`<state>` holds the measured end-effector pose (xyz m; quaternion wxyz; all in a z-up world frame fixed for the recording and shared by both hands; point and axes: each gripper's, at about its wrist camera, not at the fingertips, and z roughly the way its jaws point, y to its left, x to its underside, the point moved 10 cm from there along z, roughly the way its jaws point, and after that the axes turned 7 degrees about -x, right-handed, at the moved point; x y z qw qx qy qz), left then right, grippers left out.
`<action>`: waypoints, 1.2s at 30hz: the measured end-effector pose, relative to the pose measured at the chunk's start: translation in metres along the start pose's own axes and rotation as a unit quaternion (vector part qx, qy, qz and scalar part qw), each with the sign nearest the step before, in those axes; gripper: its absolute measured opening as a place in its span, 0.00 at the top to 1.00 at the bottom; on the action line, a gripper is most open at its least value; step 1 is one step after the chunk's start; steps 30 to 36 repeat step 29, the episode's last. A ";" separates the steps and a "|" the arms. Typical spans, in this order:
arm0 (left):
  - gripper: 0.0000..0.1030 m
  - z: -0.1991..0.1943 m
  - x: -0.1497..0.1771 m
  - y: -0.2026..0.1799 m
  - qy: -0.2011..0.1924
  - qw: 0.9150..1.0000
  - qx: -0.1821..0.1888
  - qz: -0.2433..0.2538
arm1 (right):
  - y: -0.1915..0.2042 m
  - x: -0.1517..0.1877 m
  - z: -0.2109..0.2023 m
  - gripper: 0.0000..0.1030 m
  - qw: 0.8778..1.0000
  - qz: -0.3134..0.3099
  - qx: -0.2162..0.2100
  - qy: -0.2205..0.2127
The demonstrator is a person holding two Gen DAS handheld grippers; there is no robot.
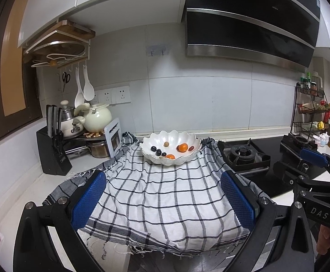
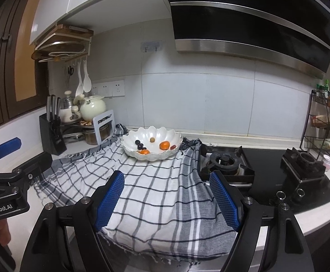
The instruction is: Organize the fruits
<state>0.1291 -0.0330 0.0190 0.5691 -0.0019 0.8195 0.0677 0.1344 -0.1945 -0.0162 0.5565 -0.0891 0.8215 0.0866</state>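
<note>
Clearly both tongs, left [image 1: 162, 200] and right [image 2: 167, 198], are released and empty. Bowl [image 2: 151, 156] at 12 o'clock sits on loose cloth [image 2: 155, 195]; snagging it could spill fruits [image 2: 164, 145].

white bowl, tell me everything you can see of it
The white bowl is wide, shallow and glossy, likely ceramic, with a scalloped, petal-like rim. It sits upright at the far edge of the checked cloth, near the wall, left of the gas burner. Inside lie two orange fruits, several small dark fruits and a tan one.

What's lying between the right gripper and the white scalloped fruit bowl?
Only bare checked cloth lies between the right gripper and the white scalloped bowl, as the right wrist view shows.
</note>
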 end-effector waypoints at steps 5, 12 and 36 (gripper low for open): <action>0.00 -0.001 -0.001 -0.002 -0.001 1.000 0.001 0.000 | -0.004 0.000 -0.002 0.24 1.000 0.001 0.001 -0.001; 0.00 -0.001 -0.004 -0.005 -0.003 1.000 0.006 -0.001 | -0.007 -0.001 -0.003 0.24 1.000 0.003 0.000 -0.003; 0.00 0.003 -0.007 -0.012 -0.004 1.000 0.011 0.000 | -0.017 -0.001 -0.003 0.24 1.000 0.004 0.006 -0.002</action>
